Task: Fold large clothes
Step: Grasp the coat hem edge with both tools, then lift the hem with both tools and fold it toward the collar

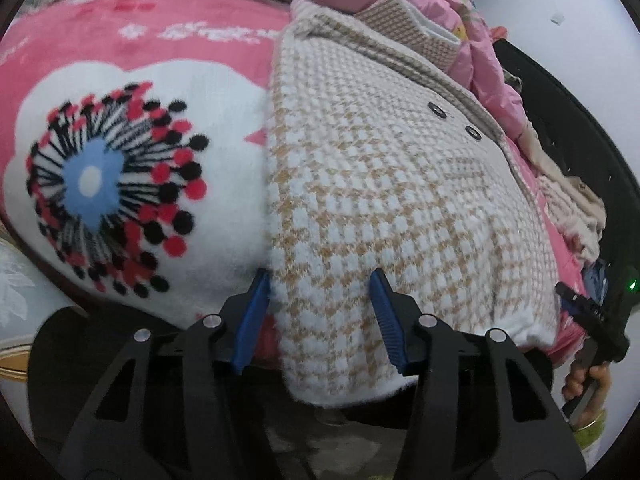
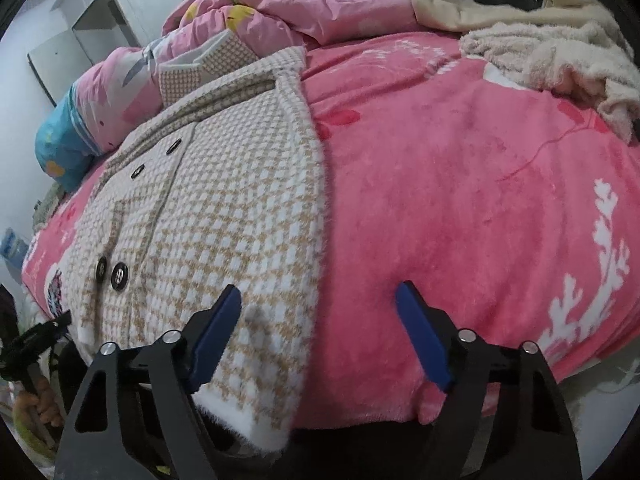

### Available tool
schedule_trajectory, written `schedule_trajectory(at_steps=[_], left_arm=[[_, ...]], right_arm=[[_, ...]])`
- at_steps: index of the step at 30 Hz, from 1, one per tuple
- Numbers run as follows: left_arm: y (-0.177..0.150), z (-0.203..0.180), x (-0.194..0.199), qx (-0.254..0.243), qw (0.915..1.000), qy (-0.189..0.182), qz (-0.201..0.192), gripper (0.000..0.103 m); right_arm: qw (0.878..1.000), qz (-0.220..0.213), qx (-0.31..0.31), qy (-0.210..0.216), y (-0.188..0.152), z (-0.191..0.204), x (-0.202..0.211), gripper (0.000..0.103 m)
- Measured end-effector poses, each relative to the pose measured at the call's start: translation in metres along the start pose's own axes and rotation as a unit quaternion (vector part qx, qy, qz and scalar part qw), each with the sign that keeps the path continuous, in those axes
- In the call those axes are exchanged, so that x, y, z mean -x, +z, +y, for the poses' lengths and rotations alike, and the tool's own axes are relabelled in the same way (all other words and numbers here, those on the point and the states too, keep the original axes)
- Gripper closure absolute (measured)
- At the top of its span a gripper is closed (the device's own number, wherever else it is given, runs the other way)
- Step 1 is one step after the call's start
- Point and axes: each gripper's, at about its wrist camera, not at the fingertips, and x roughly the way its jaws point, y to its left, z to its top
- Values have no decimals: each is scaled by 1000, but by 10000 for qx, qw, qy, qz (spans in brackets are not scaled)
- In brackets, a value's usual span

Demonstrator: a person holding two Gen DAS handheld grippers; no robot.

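A beige and white houndstooth coat (image 1: 384, 184) with dark buttons lies lengthwise on the pink bed blanket (image 1: 132, 20), its hem hanging over the near edge. My left gripper (image 1: 322, 284) is open, its jaws astride the coat's left hem corner, not closed on it. In the right wrist view the coat (image 2: 208, 216) lies left of centre. My right gripper (image 2: 320, 300) is open, its jaws astride the coat's right hem edge, with the pink blanket (image 2: 460, 184) under the right finger. The other gripper shows at the far right in the left wrist view (image 1: 596, 316).
A crumpled pink quilt (image 2: 288, 12) lies at the head of the bed behind the coat. A pile of cream fleece clothes (image 2: 552, 48) lies at the far right. A white cabinet (image 2: 76, 28) stands by the wall. The blanket has a large flower print (image 1: 108, 184).
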Motion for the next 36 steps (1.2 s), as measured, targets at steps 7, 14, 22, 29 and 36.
schedule_trajectory(at_steps=[7,14,22,29,36], left_arm=[[-16,7,-5,331,9980,-377,381,57],[-27,6,-9,378,9970,-315,603,65],[-24,-8,26,34,9993,-206,307,96],[-12,-19,87,-304,9994,-114,-146,96],[-34,-12,52,-443,9980,325,325,96]], right_arm=[[9993,219,-98,277,-21,-4,12,51],[9938,633,-371,832,-37,-2,1,71],[9864,165,-456,1569,-17,5,38,94],[9877,-334,16,1529,5,20,84,94],[9843,323,-815,1533,-27,-13,34,94]])
